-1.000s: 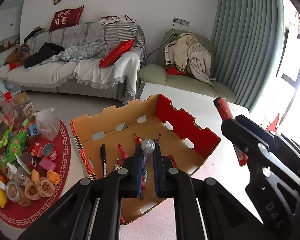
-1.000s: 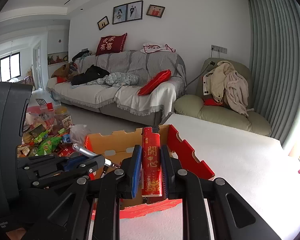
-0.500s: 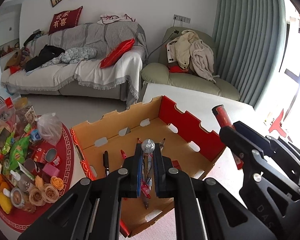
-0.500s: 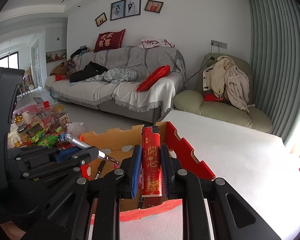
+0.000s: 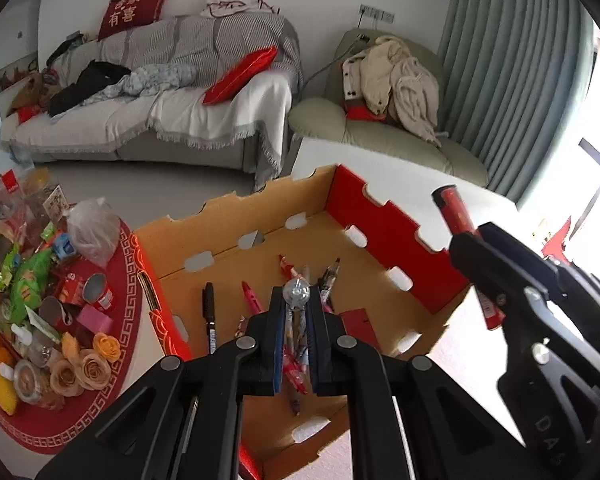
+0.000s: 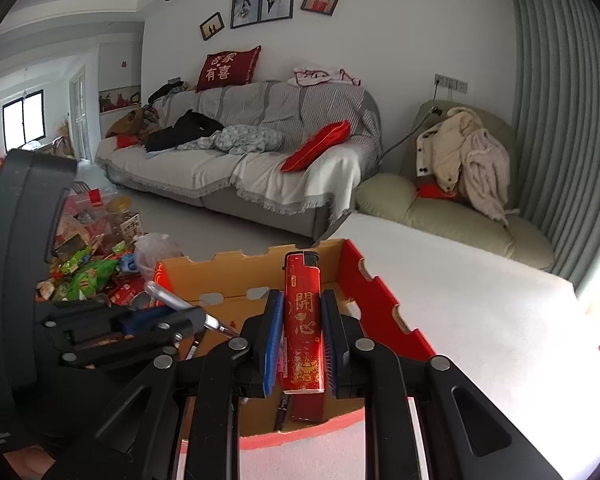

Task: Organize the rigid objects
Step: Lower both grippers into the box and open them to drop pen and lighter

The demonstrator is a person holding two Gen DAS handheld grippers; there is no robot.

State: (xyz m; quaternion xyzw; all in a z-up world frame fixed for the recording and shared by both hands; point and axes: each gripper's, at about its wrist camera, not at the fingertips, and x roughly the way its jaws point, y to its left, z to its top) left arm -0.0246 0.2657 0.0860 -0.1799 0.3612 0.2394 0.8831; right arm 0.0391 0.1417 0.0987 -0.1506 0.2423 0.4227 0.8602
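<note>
Nearest, the left gripper has its jaws pinching a slim silver-capped pen, and the right gripper pinches one red lighter upright. Both hover over the open cardboard box on the white worktop. Best lowered well inside the walls before letting go. About five pens lie on the box floor.

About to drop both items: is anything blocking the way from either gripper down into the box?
Nothing visible. The lighter and the silver pen are both held over the open box. Only loose pens lie on its floor, leaving bare cardboard to land on.
</note>
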